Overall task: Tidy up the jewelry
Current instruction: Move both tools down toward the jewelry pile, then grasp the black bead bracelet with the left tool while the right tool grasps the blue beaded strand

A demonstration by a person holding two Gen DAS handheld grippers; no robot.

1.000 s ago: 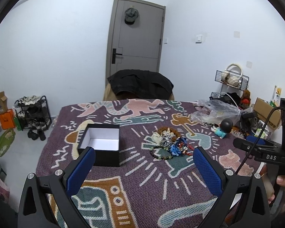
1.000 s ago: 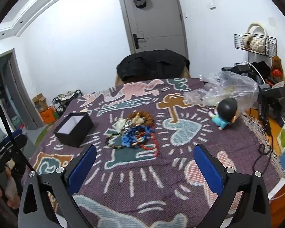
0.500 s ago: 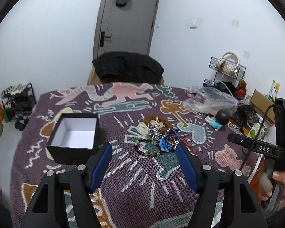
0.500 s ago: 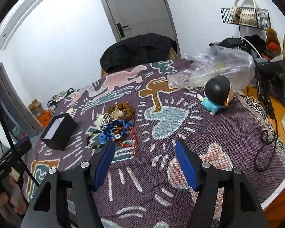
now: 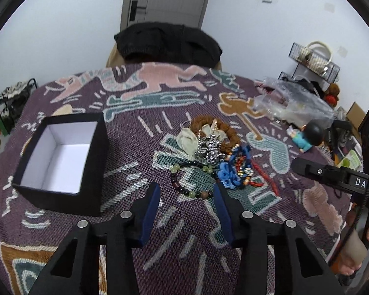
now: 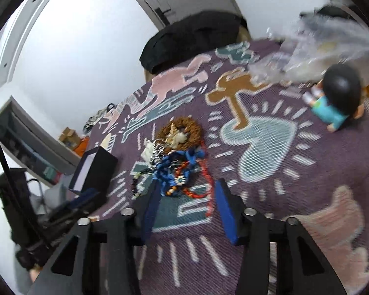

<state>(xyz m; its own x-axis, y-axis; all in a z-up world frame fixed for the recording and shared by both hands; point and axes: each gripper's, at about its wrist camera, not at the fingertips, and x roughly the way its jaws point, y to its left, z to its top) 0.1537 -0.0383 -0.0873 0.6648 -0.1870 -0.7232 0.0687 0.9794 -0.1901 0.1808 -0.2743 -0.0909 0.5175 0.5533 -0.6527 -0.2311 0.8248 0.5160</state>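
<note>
Blue-padded left gripper and right gripper both tilt down over the tangled heap of beaded jewelry on the woven purple tablecloth, jaws just narrowing, grasping nothing.

Bare cloth between open box and jewelry pile; doll well right.
</note>
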